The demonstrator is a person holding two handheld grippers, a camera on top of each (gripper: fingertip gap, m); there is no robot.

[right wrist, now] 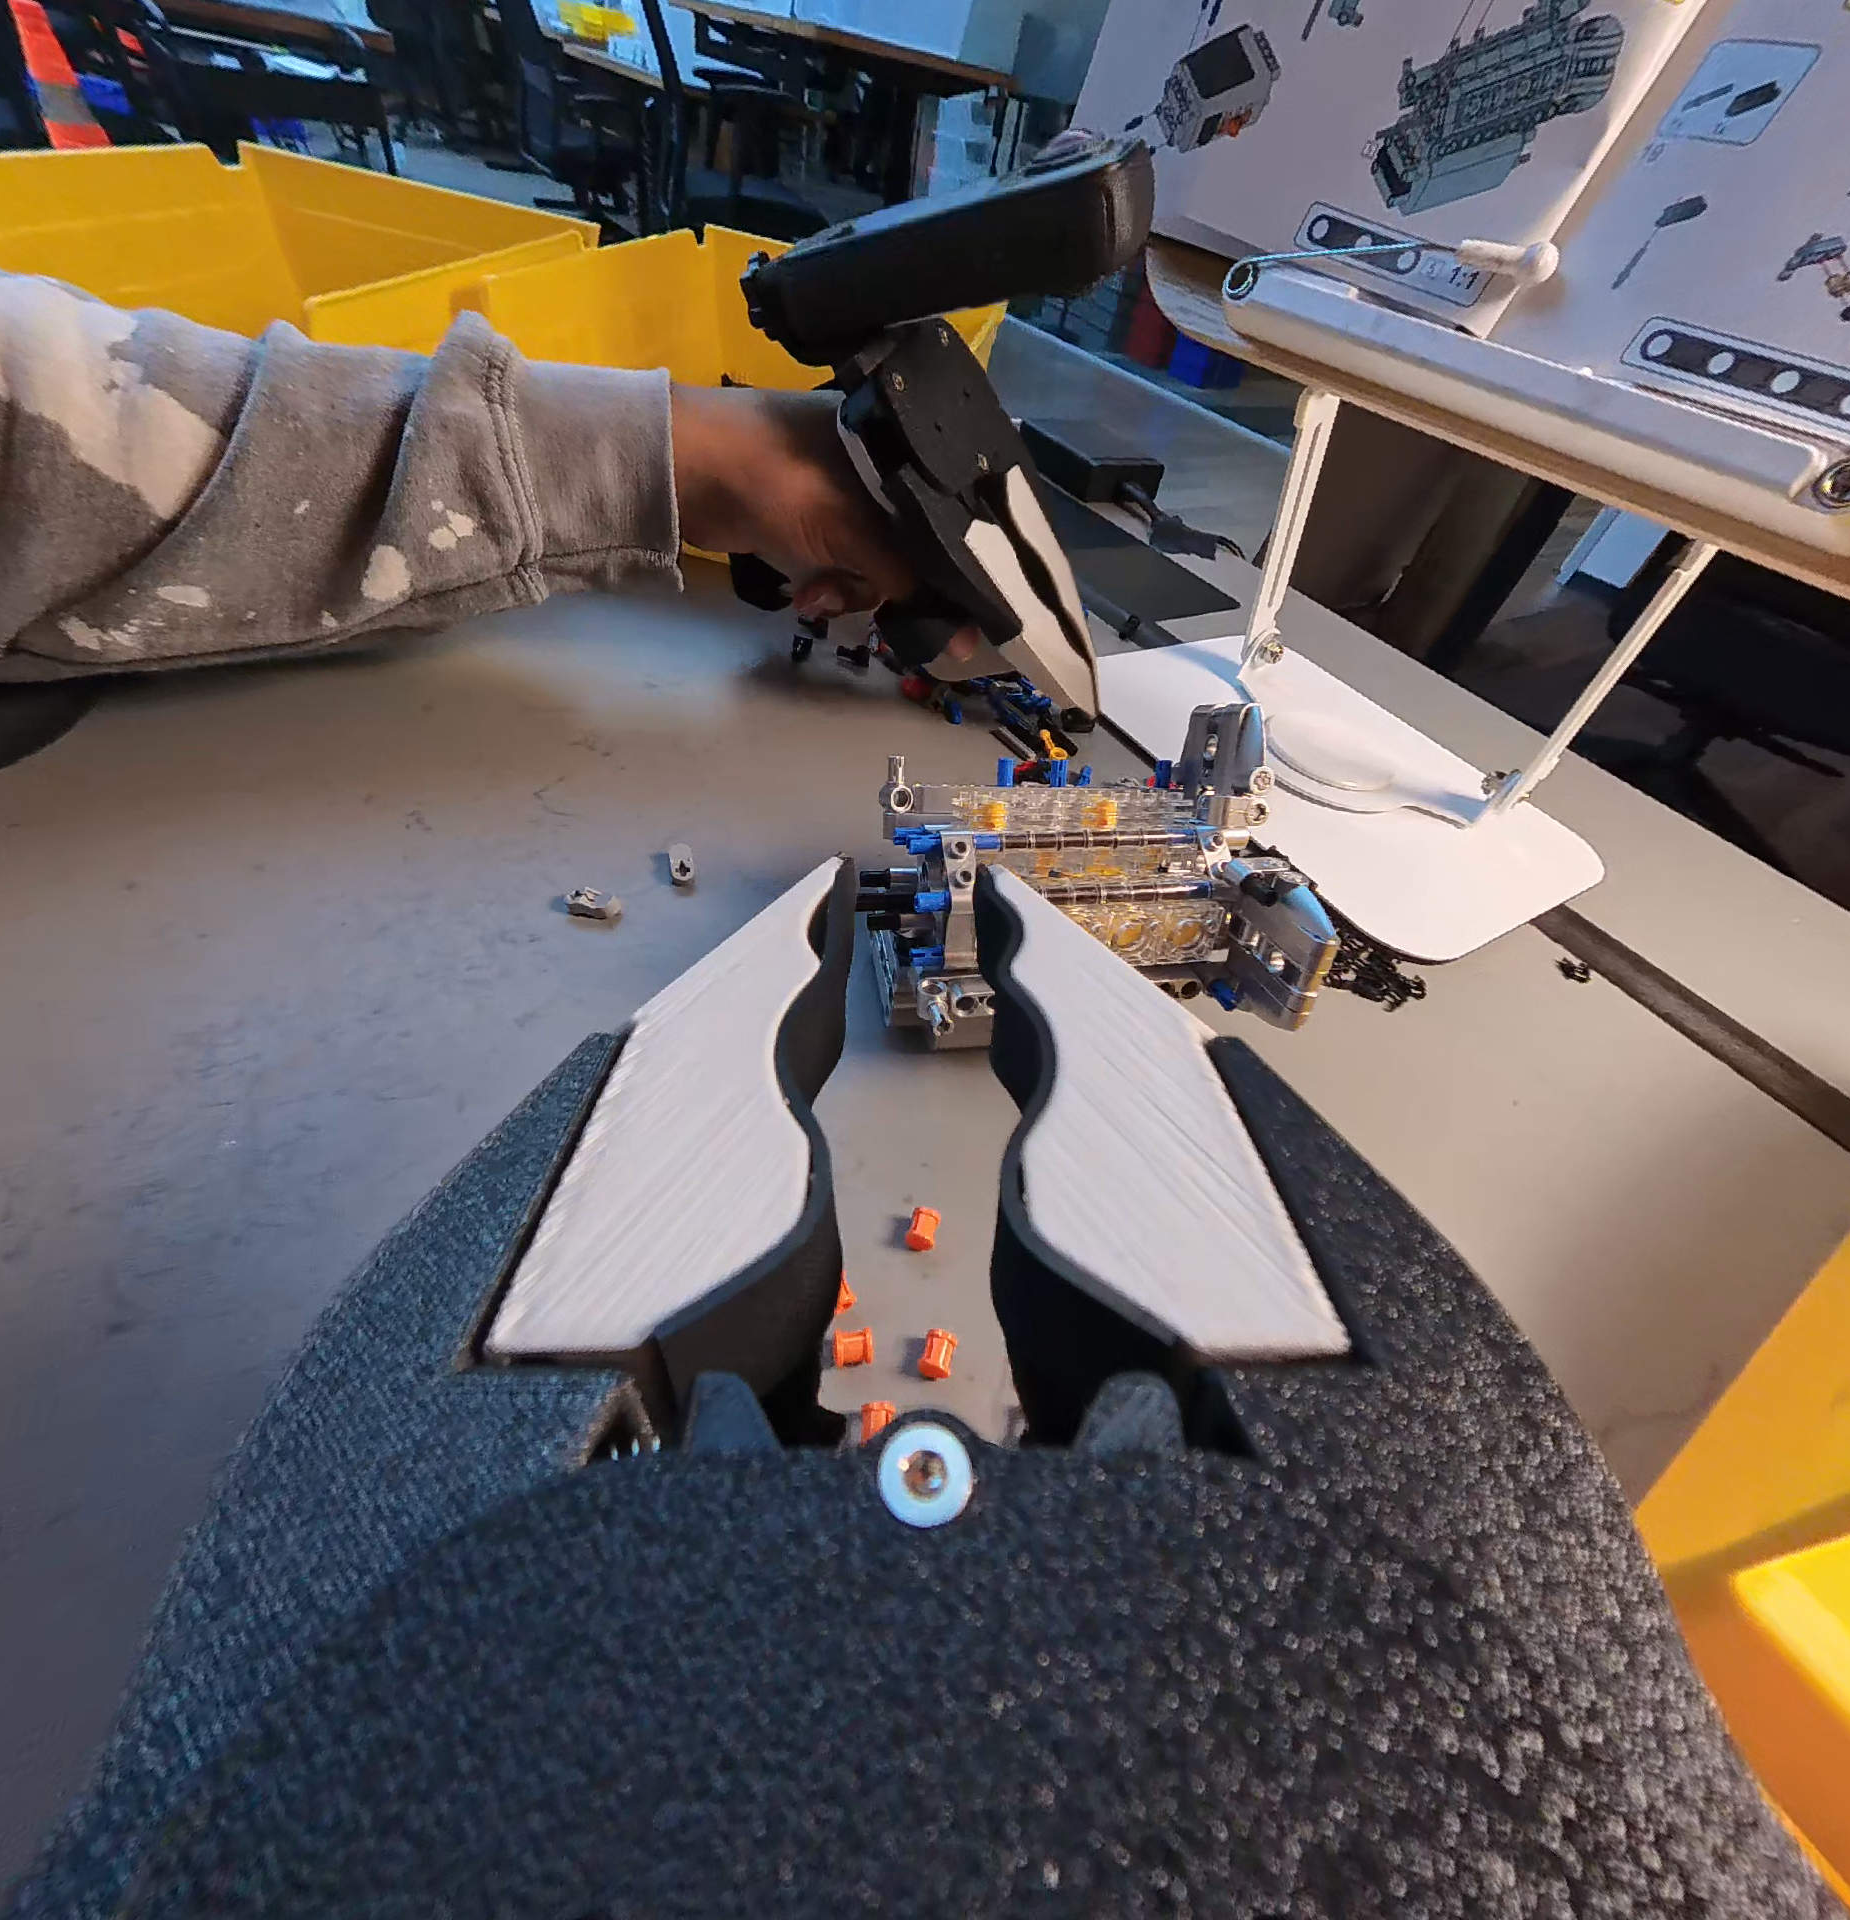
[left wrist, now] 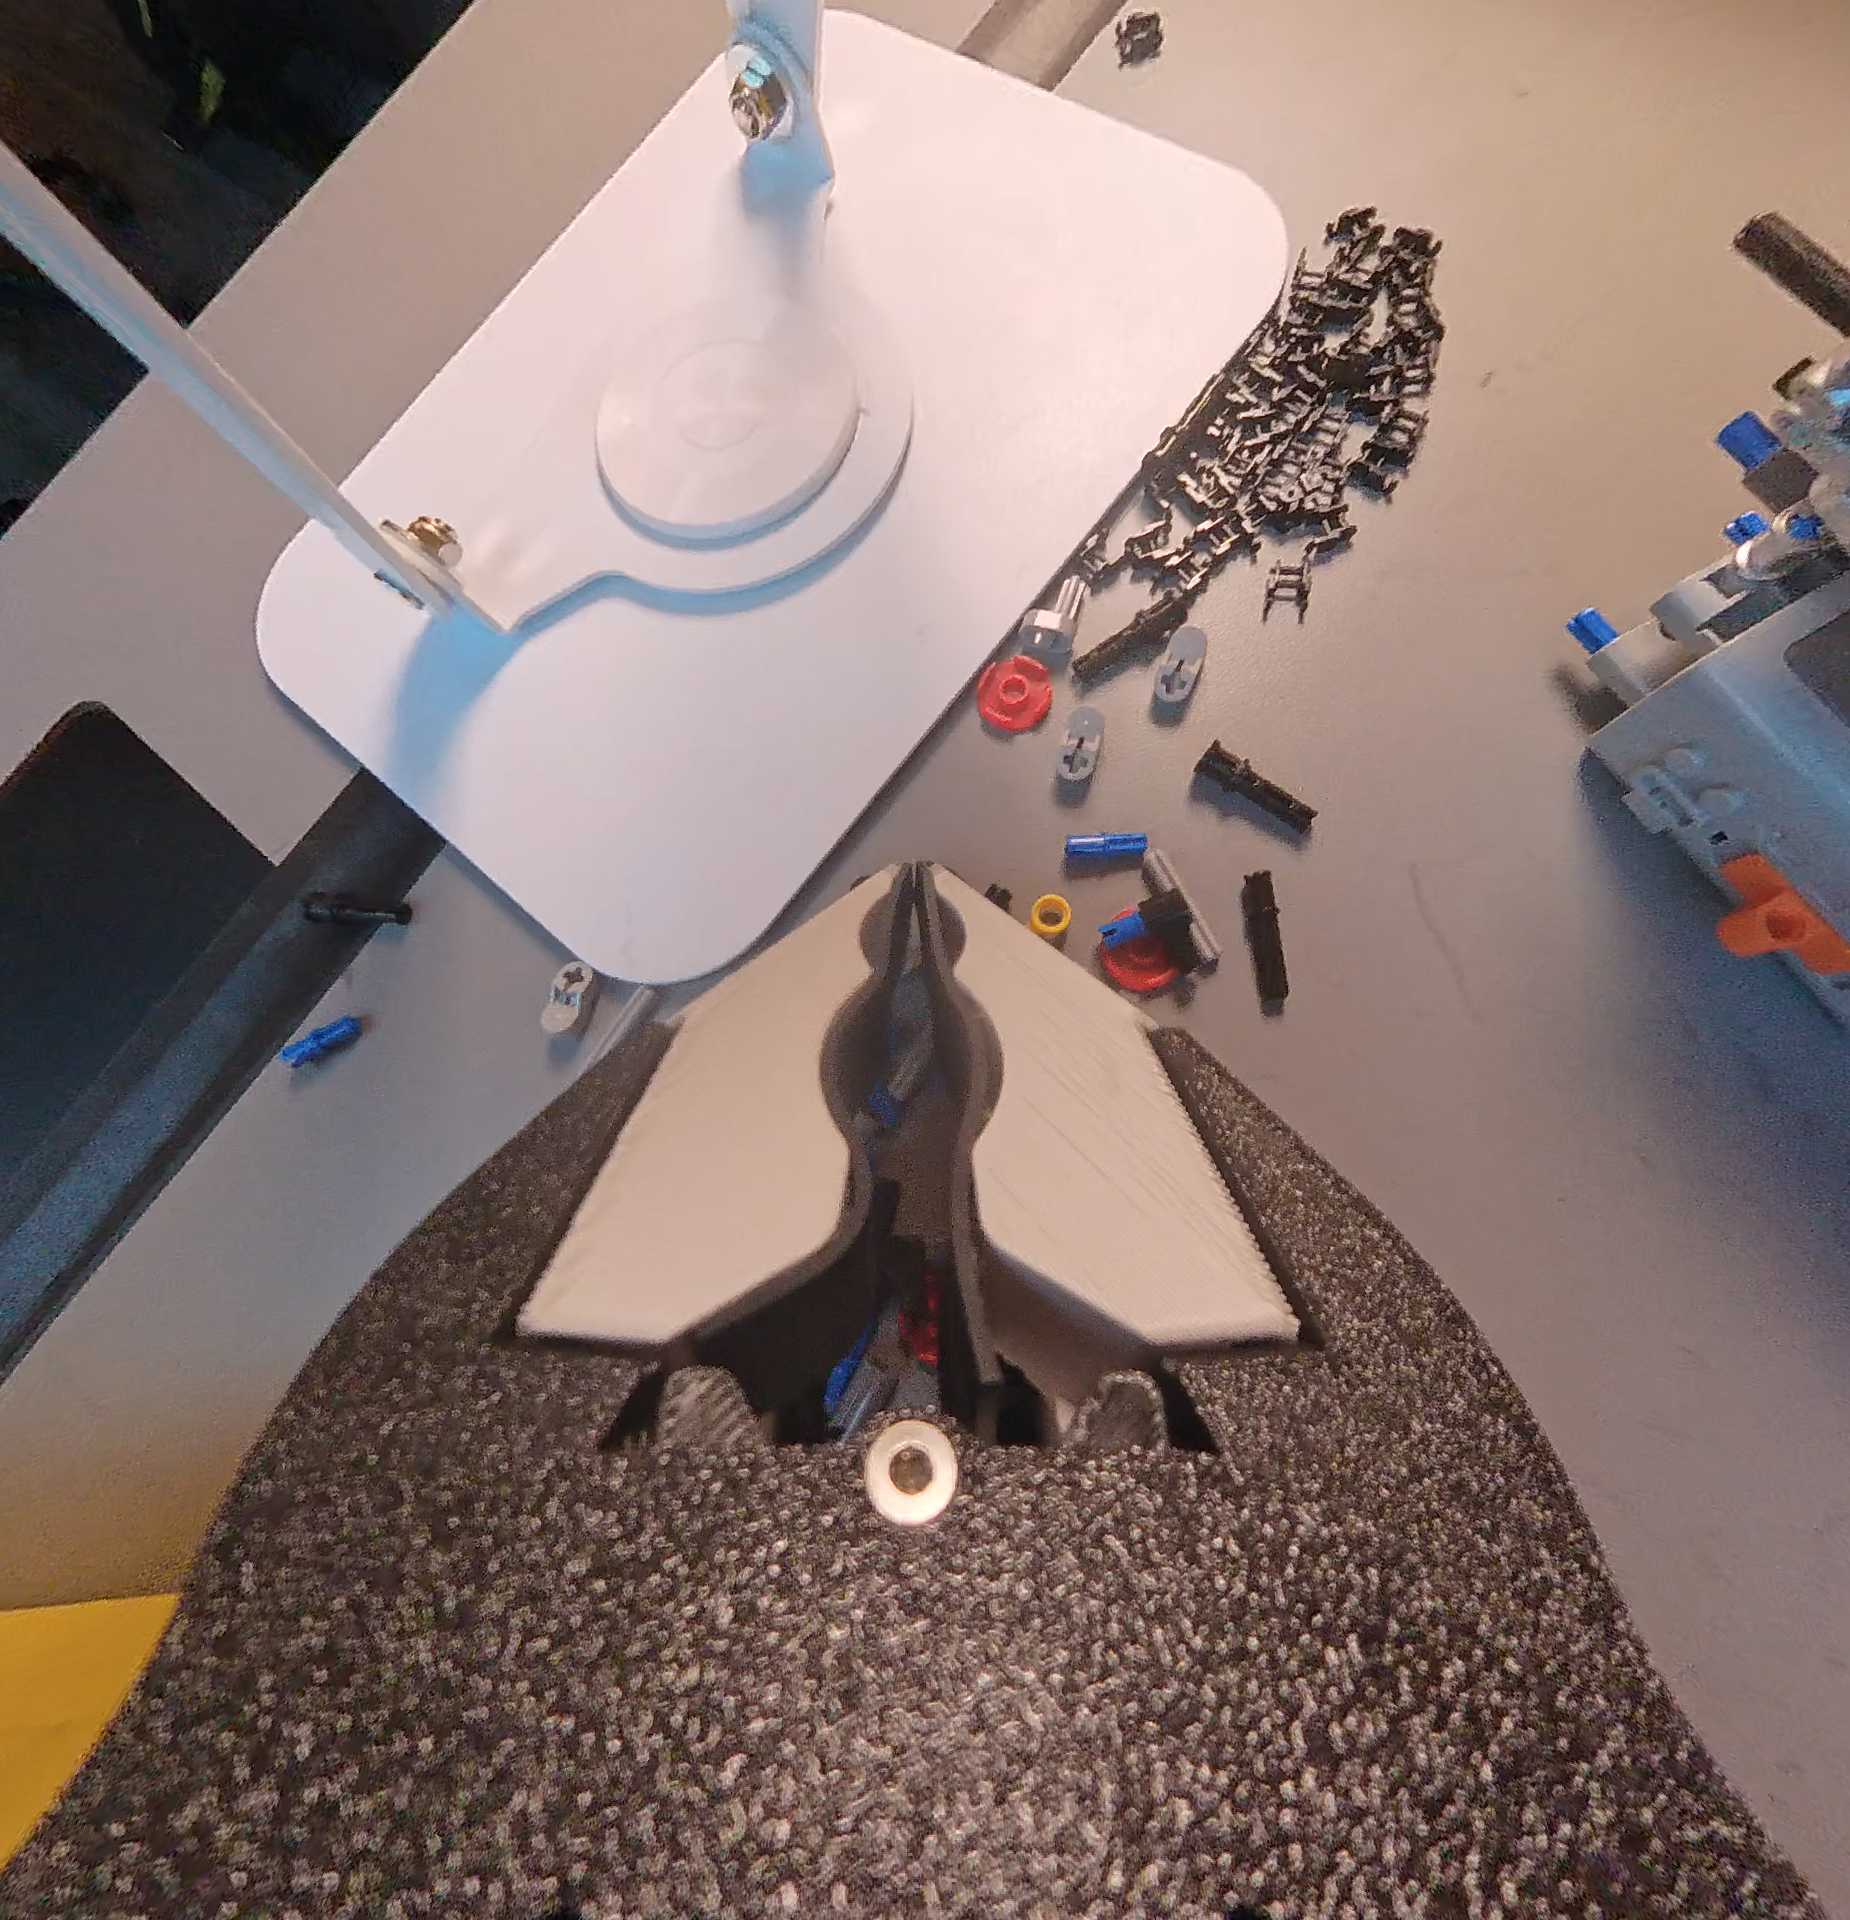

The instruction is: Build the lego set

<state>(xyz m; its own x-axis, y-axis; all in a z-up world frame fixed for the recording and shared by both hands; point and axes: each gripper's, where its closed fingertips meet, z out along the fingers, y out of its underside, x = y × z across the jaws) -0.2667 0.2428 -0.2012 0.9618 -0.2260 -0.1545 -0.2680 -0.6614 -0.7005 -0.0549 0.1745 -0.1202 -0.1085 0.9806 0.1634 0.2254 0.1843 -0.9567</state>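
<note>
On grey table (left wrist: 1523, 1351) | left gripper (left wrist: 916, 878) – fingers together | right gripper (right wrist: 916, 883) – fingers apart, at brick model (right wrist: 1097, 894)

Left gripper (left wrist: 916, 873): fingers closed together, tips above scattered small parts (left wrist: 1129, 831). Right gripper (right wrist: 916, 883): fingers apart, tips at grey brick-built model (right wrist: 1097, 883).

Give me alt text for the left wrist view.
The left gripper, fingers shut, hovers over a grey table beside a white metal stand base; small red, blue, grey and black plastic building pieces lie scattered ahead.
</note>
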